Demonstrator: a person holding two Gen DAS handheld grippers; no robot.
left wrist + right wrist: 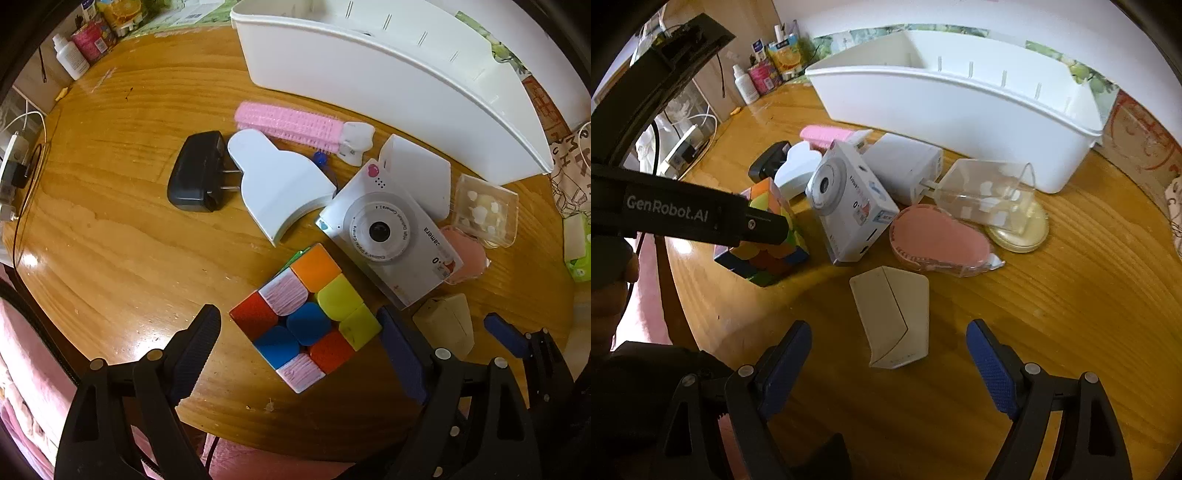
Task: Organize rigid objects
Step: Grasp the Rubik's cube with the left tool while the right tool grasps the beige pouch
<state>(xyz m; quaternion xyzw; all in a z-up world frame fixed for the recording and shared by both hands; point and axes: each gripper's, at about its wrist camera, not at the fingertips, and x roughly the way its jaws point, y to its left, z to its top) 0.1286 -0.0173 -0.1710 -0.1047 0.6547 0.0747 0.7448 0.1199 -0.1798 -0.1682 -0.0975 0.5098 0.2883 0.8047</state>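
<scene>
A coloured puzzle cube (304, 317) lies on the wooden table, between the fingers of my open left gripper (299, 339); it also shows in the right wrist view (768, 240), partly hidden by the left gripper's body. A beige wedge-shaped block (894, 314) lies just ahead of my open, empty right gripper (888, 350). A white toy camera (388, 236), a black plug adapter (197, 171), a white curved piece (280, 184), a pink hair roller (291, 123), a white charger (905, 166), a pink pad (938, 240) and a clear box (990, 195) lie clustered behind.
A long white plastic bin (960, 110) stands at the back of the table, open side up. Bottles and packets (757, 77) stand at the far left. A power strip with cables (13, 162) lies off the left edge. The table's front edge is close to both grippers.
</scene>
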